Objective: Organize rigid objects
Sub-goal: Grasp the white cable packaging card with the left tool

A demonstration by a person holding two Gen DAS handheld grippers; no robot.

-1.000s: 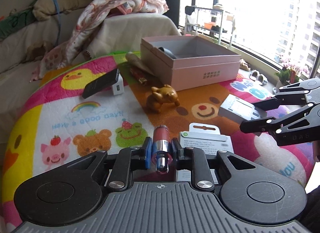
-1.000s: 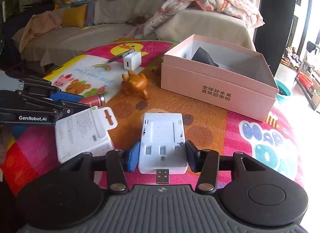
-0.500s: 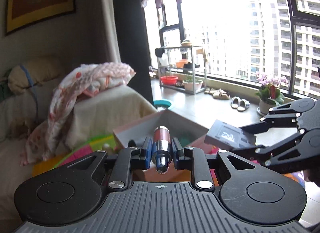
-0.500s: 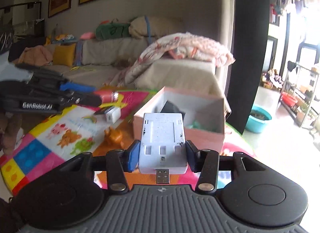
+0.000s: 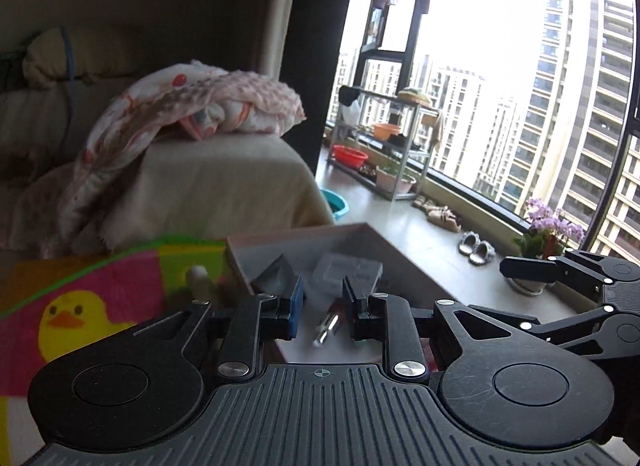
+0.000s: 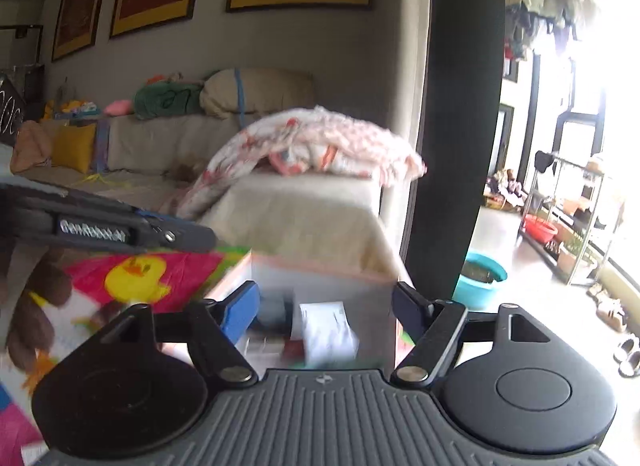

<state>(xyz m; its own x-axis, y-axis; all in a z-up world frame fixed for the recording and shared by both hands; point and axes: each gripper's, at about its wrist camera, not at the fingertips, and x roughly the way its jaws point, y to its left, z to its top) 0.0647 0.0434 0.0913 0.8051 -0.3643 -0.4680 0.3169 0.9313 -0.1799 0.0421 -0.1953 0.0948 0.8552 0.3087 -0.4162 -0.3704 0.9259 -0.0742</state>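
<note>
The pink box (image 5: 240, 262) lies open on the colourful mat, under both grippers. My left gripper (image 5: 322, 308) is open above it, and the red-and-silver lipstick (image 5: 330, 322) lies loose in the box between its fingers. My right gripper (image 6: 324, 310) is open above the same box (image 6: 320, 270), and the white charger (image 6: 328, 332), blurred, lies inside beneath it. A dark object (image 5: 272, 276) and the grey-white charger (image 5: 346, 272) also lie in the box. The right gripper shows at the right of the left wrist view (image 5: 560, 286).
A cartoon play mat (image 5: 80, 306) covers the table. A sofa end with a pink blanket (image 5: 192, 105) stands behind the box. A window ledge with slippers (image 5: 476, 250) and a flower pot (image 5: 536, 242) lies to the right. A brown plush toy (image 6: 36, 306) is at left.
Both grippers have opened over the pink box. The lipstick has left the left gripper and the white charger has left the right gripper; both now lie in the box.
</note>
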